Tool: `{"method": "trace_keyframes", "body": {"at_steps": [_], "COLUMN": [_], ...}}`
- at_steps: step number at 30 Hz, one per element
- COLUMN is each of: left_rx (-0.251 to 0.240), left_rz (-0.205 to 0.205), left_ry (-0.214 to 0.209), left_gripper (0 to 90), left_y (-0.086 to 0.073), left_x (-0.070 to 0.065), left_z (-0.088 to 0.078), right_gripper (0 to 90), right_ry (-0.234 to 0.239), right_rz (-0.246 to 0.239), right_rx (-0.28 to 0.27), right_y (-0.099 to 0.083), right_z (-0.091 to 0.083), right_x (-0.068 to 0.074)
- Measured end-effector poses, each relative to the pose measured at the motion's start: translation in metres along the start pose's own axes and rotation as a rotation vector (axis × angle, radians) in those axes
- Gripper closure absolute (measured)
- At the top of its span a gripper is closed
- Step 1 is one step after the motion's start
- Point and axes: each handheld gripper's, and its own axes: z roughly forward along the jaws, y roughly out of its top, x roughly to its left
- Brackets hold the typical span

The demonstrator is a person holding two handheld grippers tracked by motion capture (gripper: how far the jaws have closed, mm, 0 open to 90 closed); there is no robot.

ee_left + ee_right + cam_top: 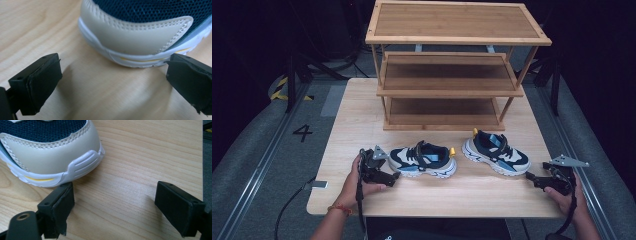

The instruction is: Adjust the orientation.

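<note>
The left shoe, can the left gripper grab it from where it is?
Probably yes. The left gripper is open and its jaws point at the toe of the left shoe, with bare table between them and nothing in the way.

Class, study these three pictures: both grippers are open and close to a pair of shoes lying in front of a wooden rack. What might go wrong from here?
1. The left gripper meets the left shoe at its rounded toe; jaws closing there may slip off.
2. The right gripper sits off-centre from the right shoe, so one jaw may push the shoe rather than grasp it.
3. The rack shelves look low; a lifted shoe might catch an edge.
</note>
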Motion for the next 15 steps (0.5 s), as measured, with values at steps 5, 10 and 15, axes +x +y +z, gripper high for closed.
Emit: {"method": "trace_keyframes", "body": {"at_steps": [5,10,15], "left_rx": [-0.010,-0.008,-0.010], "left_rz": [-0.033,-0.046,-0.037], "left_ry": [0.024,0.042,0.033], "left_gripper": [3.4,4.5,4.6], "left_y": [0.007,0.015,0.017], "left_x": [0.010,0.019,0.022], "left_z": [0.005,0.011,0.013], "right_gripper": [16.6,16.6,16.6], "right_ry": [0.000,0.000,0.000], "right_rz": [0.000,0.000,0.000], "right_rx": [0.000,0.000,0.000], "right_y": [0.000,0.000,0.000], "right_z": [0.000,0.000,0.000], "right_x": [0.000,0.000,0.000]}}
